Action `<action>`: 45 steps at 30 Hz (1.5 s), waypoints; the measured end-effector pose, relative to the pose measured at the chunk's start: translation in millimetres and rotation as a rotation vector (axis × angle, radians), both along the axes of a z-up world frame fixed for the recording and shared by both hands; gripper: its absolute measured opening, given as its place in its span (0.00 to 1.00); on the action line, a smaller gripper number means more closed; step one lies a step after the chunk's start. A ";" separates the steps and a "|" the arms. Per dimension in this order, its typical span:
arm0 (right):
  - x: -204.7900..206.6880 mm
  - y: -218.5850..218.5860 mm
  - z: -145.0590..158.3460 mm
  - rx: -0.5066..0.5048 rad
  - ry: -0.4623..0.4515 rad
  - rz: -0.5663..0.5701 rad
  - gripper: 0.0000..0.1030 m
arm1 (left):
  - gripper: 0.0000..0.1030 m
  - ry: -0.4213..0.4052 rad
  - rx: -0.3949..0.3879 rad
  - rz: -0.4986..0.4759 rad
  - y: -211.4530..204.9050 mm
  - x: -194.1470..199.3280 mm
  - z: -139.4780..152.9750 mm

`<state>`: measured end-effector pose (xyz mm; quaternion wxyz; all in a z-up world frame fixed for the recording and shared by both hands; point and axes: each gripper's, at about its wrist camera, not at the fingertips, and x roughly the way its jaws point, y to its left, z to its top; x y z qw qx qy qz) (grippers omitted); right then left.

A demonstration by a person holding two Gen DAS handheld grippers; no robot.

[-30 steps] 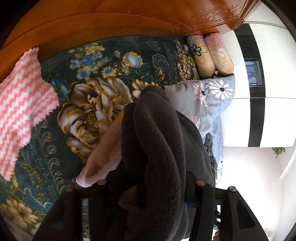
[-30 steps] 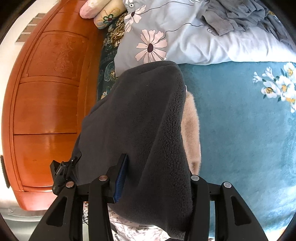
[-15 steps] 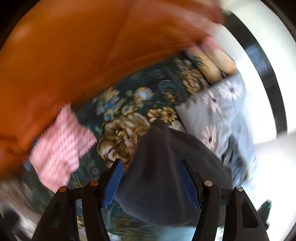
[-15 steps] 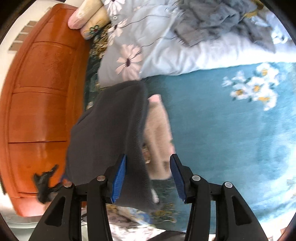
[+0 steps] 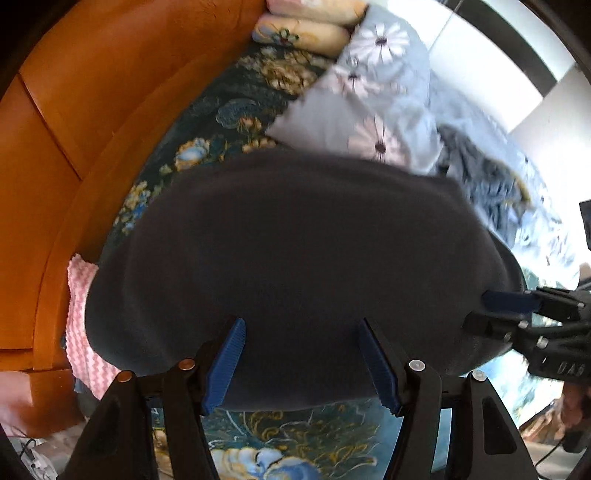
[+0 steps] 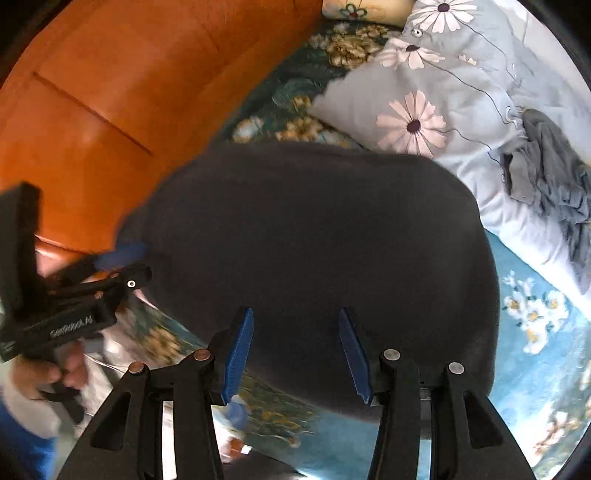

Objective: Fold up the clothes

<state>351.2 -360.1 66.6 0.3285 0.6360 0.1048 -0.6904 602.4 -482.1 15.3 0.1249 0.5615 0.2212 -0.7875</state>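
Note:
A folded dark grey fleece garment [image 5: 295, 251] lies flat on the floral bedspread and fills the middle of both views; it also shows in the right wrist view [image 6: 314, 243]. My left gripper [image 5: 301, 363] is open, its blue pads spread just above the garment's near edge, holding nothing. My right gripper [image 6: 295, 356] is open too, over the garment's near edge. Each gripper shows in the other's view: the right one at the garment's right edge [image 5: 517, 306], the left one at its left edge [image 6: 110, 266].
An orange wooden headboard [image 5: 92, 129] runs along the left. A pink zigzag cloth [image 5: 79, 314] pokes out left of the garment. A grey daisy-print pillow [image 6: 424, 110], rolled pillows [image 5: 306, 22] and a crumpled grey garment [image 6: 546, 173] lie behind.
Both grippers let go of the dark garment, opened and drew back. The garment went from hanging bunched to lying flat on the bed, covering the beige piece.

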 end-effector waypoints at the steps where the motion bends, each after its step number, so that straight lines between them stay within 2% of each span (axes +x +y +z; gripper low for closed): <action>1: 0.9 3.8 -5.9 0.005 -0.016 -0.014 0.48 | 0.66 -0.011 0.008 -0.003 0.9 0.7 -5.9; 4: -2.2 12.8 -19.5 0.014 -0.069 -0.066 0.48 | 0.67 -0.021 0.013 0.006 1.4 2.0 -17.5; 9: -0.6 0.5 -28.2 0.046 -0.057 -0.035 0.48 | 0.72 -0.043 0.013 -0.002 3.5 -1.8 -27.1; 18: -8.2 -3.9 -43.9 0.068 -0.087 -0.033 0.48 | 0.76 -0.038 0.041 0.025 1.3 -2.9 -22.7; 25: -7.5 10.7 -26.0 0.009 -0.100 -0.054 0.48 | 0.76 -0.005 0.065 0.054 -1.7 0.4 -13.3; 33: 14.1 48.1 -0.4 0.020 -0.023 -0.033 0.49 | 0.76 0.051 0.056 0.061 17.9 5.9 0.9; 39: 20.2 68.9 -6.1 0.033 0.002 -0.038 0.59 | 0.81 0.098 0.057 0.039 49.1 7.0 10.4; 41: 23.9 73.9 -4.0 0.033 0.025 -0.029 0.69 | 0.83 0.114 0.057 0.032 59.5 7.4 13.6; 45: 29.6 86.6 0.5 0.037 0.072 0.000 0.73 | 0.84 0.121 0.055 0.056 80.3 11.2 17.3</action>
